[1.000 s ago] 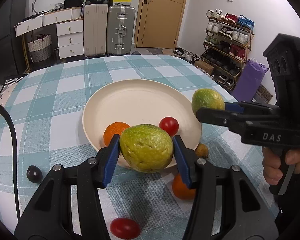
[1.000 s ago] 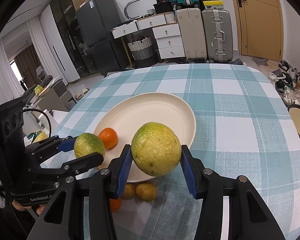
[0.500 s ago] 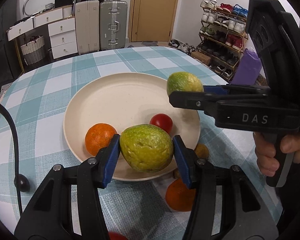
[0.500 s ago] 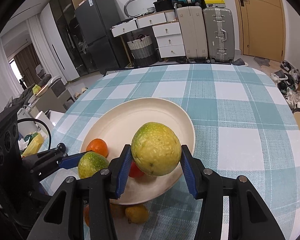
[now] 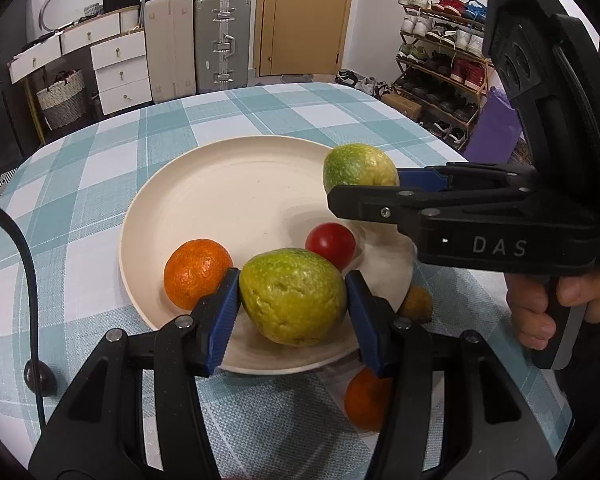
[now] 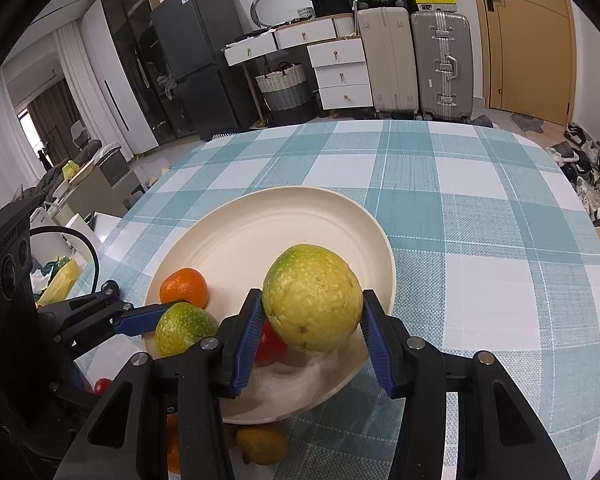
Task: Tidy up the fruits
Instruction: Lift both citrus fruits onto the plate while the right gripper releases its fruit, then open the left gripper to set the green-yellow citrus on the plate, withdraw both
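Observation:
A cream plate (image 5: 220, 184) (image 6: 268, 240) sits on the checked table. It holds an orange mandarin (image 5: 196, 274) (image 6: 185, 292) and a red tomato (image 5: 331, 242) (image 6: 270, 346). My left gripper (image 5: 292, 304) (image 6: 156, 322) is shut on a yellow-green fruit (image 5: 294, 296) (image 6: 184, 328) over the plate's near rim. My right gripper (image 6: 310, 316) (image 5: 374, 184) is shut on a second yellow-green fruit (image 6: 312, 296) (image 5: 358, 166) over the plate's right side.
Off the plate lie another mandarin (image 5: 366, 398), a small brownish-yellow fruit (image 5: 416, 304) (image 6: 262, 444), a dark plum (image 5: 40, 378) and a red tomato (image 6: 102, 386). A black cable (image 5: 28, 280) crosses the table's left side. Suitcases and a shoe rack stand beyond the table.
Both grippers have moved forward with their fruits, from the plate's near edge to over the plate. Both stay shut.

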`<move>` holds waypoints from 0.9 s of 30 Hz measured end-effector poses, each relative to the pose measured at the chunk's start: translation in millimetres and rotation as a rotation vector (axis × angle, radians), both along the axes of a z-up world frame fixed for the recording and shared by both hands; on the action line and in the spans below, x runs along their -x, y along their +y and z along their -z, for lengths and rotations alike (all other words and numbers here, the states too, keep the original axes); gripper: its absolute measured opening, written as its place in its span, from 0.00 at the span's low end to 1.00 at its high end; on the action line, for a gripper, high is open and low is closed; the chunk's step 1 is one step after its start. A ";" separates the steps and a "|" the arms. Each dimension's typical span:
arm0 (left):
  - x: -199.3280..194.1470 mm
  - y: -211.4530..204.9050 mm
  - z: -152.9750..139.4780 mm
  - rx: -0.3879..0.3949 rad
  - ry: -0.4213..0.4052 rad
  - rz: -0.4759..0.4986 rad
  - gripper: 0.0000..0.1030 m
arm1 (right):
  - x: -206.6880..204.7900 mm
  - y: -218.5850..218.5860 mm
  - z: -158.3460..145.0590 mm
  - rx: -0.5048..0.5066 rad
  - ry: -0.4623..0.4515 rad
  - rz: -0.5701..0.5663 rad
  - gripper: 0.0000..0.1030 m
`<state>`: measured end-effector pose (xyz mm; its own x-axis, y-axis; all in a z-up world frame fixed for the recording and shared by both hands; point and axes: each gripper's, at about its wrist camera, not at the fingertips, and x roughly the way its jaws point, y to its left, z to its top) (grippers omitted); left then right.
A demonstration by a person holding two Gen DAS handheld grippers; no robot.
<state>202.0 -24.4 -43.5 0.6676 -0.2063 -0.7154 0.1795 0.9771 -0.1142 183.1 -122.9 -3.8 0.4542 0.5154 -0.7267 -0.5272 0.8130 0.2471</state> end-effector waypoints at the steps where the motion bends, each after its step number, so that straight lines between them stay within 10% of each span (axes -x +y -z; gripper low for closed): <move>1: -0.9 1.2 0.1 -0.001 0.000 -0.006 0.49 | 0.0 0.4 0.2 0.002 0.000 -0.002 0.48; 24: -1.5 14.7 -8.8 0.004 -0.007 -0.022 0.50 | 2.2 -3.9 -5.7 0.016 -0.044 0.017 0.50; 27: 7.0 18.0 -17.4 0.004 -0.033 -0.039 0.66 | 11.5 -11.0 -12.2 0.026 -0.060 0.024 0.56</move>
